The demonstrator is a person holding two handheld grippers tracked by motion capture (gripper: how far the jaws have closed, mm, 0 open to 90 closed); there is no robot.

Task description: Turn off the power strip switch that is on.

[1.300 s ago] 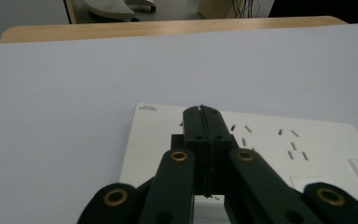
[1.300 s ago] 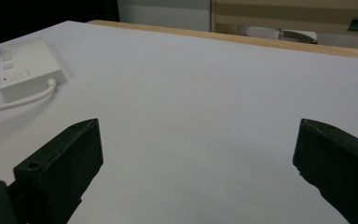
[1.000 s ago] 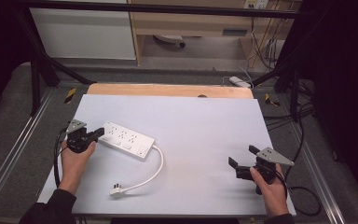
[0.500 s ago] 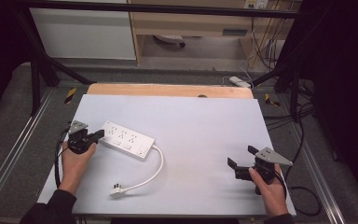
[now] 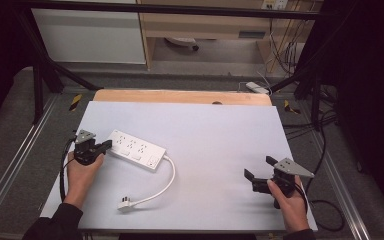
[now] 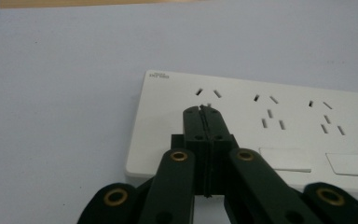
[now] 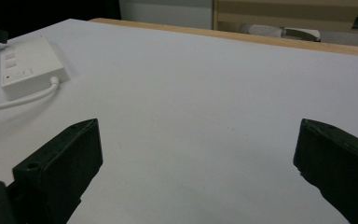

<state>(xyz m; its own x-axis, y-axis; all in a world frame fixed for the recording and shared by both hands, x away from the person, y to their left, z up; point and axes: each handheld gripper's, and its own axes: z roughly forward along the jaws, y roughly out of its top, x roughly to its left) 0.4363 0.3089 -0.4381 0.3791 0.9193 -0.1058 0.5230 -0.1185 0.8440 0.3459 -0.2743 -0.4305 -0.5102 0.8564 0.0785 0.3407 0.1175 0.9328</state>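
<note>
Power strip: the white power strip (image 5: 135, 149) lies flat on the tabletop (image 5: 215, 135), at about 9 o'clock from the sheet's middle, its long axis slanting from 10 o'clock to 4 o'clock.
Sockets: three groups of slots (image 6: 270, 112) run along its top face, with flat switch plates (image 6: 284, 159) in a row beside them.
Cord: a white cord (image 5: 169, 181) leaves the strip's 4 o'clock end and curves round toward 7 o'clock.
Plug: the plug (image 5: 125, 204) lies on the sheet near the front edge, well apart from both grippers.
Left gripper: the left gripper (image 5: 104, 146) sits at the strip's 10 o'clock end; its fingers (image 6: 200, 122) are pressed together with nothing between them, the tips over the strip's top face beside the end socket. Whether they touch the strip I cannot tell.
Right gripper: the right gripper (image 5: 260, 167) is at about 4 o'clock on the tabletop, well apart from the strip; its fingers (image 7: 65, 163) are spread wide over the bare sheet, nothing between them.
</note>
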